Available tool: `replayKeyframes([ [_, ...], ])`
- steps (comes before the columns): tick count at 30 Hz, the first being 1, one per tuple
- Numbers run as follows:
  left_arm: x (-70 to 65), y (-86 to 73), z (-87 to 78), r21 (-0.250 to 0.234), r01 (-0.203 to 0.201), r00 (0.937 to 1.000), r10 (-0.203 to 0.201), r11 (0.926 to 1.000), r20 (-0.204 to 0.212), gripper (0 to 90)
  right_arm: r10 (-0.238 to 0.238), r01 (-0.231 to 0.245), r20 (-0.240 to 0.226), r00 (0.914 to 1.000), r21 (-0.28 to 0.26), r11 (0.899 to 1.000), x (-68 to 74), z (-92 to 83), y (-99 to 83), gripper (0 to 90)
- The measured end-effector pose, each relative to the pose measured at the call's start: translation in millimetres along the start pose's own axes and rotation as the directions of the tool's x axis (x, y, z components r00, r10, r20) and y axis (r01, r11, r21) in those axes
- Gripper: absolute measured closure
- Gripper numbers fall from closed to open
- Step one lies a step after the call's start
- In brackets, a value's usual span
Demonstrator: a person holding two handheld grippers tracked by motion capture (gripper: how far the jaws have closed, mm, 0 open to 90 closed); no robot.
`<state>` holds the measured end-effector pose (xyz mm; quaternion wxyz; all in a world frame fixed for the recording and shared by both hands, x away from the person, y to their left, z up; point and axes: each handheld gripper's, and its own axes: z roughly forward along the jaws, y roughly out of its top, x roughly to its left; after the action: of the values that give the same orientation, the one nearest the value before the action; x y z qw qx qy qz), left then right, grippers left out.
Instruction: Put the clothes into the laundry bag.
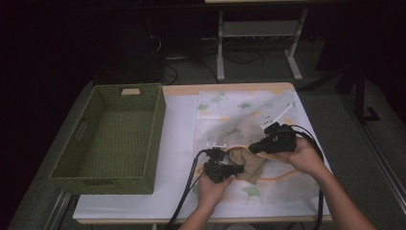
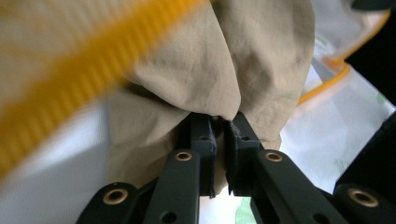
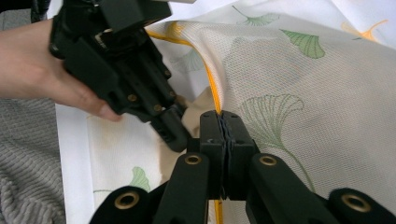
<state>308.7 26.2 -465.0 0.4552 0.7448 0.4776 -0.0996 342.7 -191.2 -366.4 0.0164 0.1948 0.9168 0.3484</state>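
Observation:
A white mesh laundry bag [image 1: 249, 115] printed with green leaves lies on the table, edged by a yellow zipper [image 2: 84, 79]. A beige cloth [image 1: 249, 163] sticks out of its opening near the front. My left gripper [image 1: 242, 167] is shut on a fold of that beige cloth [image 2: 243, 56], and the fabric bunches over the jaws of my left gripper [image 2: 223, 122]. My right gripper [image 1: 252, 147] is shut on the bag's yellow zipper edge and holds it raised. In the right gripper view, my right gripper [image 3: 222, 116] pinches the mesh bag [image 3: 299, 84], with my left gripper [image 3: 175, 135] close beside it.
A green woven basket [image 1: 155, 139] stands on the left half of the white-covered table [image 1: 177, 124], with nothing inside it. Cables trail from both grippers toward the front edge. Beyond the table are desk legs and a dark floor.

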Motion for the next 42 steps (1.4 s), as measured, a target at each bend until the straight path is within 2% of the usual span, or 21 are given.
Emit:
replayKeyframes([
  [4,4.1,5.7,1.3,-0.046,0.053,0.9986,-0.053,0.9975,0.005,84.5,0.004,-0.004,0.001,1.0000,-0.004,1.000,-0.1,-3.1,-2.7,87.8],
  [8,1.0,2.4,-2.9,-0.036,0.010,0.9999,-0.010,0.9993,-0.004,83.0,0.009,-0.009,0.003,1.0000,-0.010,1.000,-1.3,-5.1,-5.6,87.8],
  [12,-3.5,-4.7,-10.5,-0.028,-0.018,0.9998,0.018,0.9994,0.005,76.8,0.015,-0.015,0.006,0.9999,-0.015,1.000,-2.5,-5.6,-8.6,87.8],
  [18,-8.2,-14.9,-15.9,-0.005,-0.036,0.9989,0.036,0.9993,0.030,70.9,0.026,-0.025,0.013,0.9996,-0.010,1.000,0.4,-6.1,-12.0,87.7],
  [19,-12.2,-18.4,-13.7,0.028,-0.084,0.9964,0.084,0.9961,0.016,70.9,0.023,-0.022,0.015,0.9996,-0.009,1.000,0.8,-6.4,-12.1,87.7],
  [20,-12.9,-19.1,-12.2,0.036,-0.090,0.9959,0.089,0.9953,0.018,70.9,0.023,-0.023,0.018,0.9996,-0.014,1.000,1.0,-7.3,-12.2,87.7],
  [24,-12.9,-18.2,-6.8,0.033,-0.074,0.9971,0.073,0.9967,0.024,72.9,0.023,-0.023,0.016,0.9996,-0.011,1.000,1.1,-6.4,-11.3,87.7],
  [26,-10.5,-16.3,-3.4,0.019,-0.061,0.9981,0.060,0.9980,0.010,79.5,0.018,-0.018,0.017,0.9997,0.001,1.000,2.9,-4.4,-10.8,87.6],
  [31,-4.7,-9.9,2.9,-0.019,-0.002,0.9999,0.002,0.9998,0.012,84.3,0.018,-0.018,0.009,0.9998,-0.003,1.000,2.1,-3.9,-13.9,87.6],
  [34,-1.0,-2.7,6.2,-0.061,0.032,0.9994,-0.031,0.9976,0.013,85.0,0.020,-0.020,0.007,0.9998,0.002,1.000,1.3,-4.6,-15.7,87.6],
  [36,-0.3,-2.1,7.0,-0.069,0.030,0.9995,-0.030,0.9972,0.008,85.0,0.023,-0.023,0.006,0.9997,0.004,1.000,1.1,-5.7,-16.3,87.6],
  [39,-1.4,-4.0,5.8,-0.050,0.009,1.0000,-0.008,0.9987,0.002,84.6,0.022,-0.022,0.005,0.9997,0.004,1.000,1.0,-7.1,-18.1,87.6],
  [42,-3.6,-7.0,-0.6,-0.033,-0.011,0.9996,0.012,0.9994,0.024,81.8,0.030,-0.030,0.002,0.9996,0.007,1.000,0.9,-6.6,-20.7,87.6],
])
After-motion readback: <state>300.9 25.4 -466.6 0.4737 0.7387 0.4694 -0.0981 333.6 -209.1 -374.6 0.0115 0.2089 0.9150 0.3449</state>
